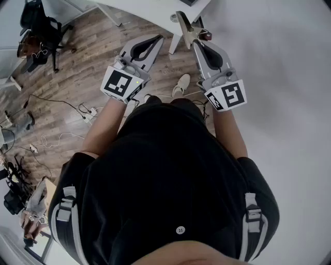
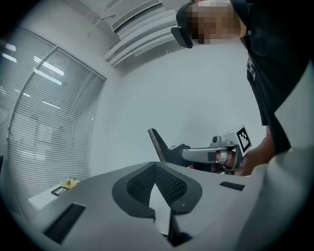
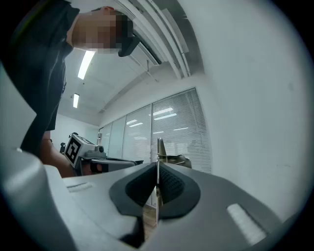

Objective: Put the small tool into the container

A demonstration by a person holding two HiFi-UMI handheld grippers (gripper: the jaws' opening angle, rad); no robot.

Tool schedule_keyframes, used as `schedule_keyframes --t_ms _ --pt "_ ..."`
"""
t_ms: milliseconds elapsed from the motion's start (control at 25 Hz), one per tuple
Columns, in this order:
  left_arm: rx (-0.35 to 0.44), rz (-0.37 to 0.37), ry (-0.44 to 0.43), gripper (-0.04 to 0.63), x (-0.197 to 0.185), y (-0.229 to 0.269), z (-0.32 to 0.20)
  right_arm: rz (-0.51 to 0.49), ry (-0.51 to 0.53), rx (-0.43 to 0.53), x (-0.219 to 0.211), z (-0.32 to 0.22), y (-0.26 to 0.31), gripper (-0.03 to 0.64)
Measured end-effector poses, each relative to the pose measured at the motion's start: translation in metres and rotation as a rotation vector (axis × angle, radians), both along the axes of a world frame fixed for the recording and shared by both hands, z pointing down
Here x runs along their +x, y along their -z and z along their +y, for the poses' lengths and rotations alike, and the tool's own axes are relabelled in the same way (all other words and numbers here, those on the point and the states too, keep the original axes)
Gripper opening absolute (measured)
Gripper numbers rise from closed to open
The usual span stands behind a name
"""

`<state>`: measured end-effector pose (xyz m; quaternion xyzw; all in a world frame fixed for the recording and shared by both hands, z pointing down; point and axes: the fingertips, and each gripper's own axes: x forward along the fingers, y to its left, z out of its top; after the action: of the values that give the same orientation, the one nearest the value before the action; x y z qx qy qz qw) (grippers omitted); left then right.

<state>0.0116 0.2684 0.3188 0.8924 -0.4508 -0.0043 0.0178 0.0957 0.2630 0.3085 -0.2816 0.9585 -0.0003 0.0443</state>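
Note:
My right gripper [image 1: 197, 44] [image 3: 157, 167] is shut on a small flat metal tool [image 1: 184, 29] [image 3: 159, 148], whose thin blade sticks out past the jaw tips. From the left gripper view the same tool [image 2: 157, 143] shows as a dark blade ahead of the right gripper [image 2: 172, 153]. The left gripper [image 1: 157, 39] [image 2: 156, 167] is shut with nothing in it. Both grippers are held out in front of the person's body, side by side and a little apart. No container shows in any view.
A white table [image 1: 155, 13] stands just beyond the grippers. Below lies a wood floor with loose cables [image 1: 57, 101], the person's shoe [image 1: 181, 84] and a dark chair [image 1: 41, 31] at far left. A white wall [image 1: 279, 62] fills the right.

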Motion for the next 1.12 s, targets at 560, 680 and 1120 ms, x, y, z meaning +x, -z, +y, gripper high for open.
schedule_keyframes --t_ms 560,680,1120 --pt "-0.005 -0.006 0.009 0.008 0.002 -0.008 -0.004 -0.003 -0.008 -0.046 0.007 -0.009 -0.006 0.012" --pt "-0.006 -0.003 0.012 0.008 0.005 -0.009 -0.004 -0.007 0.009 -0.050 0.008 -0.008 -0.009 0.012" --pt "-0.016 -0.009 0.038 0.008 -0.005 -0.014 -0.046 -0.031 0.067 -0.069 -0.003 -0.051 -0.013 0.012"
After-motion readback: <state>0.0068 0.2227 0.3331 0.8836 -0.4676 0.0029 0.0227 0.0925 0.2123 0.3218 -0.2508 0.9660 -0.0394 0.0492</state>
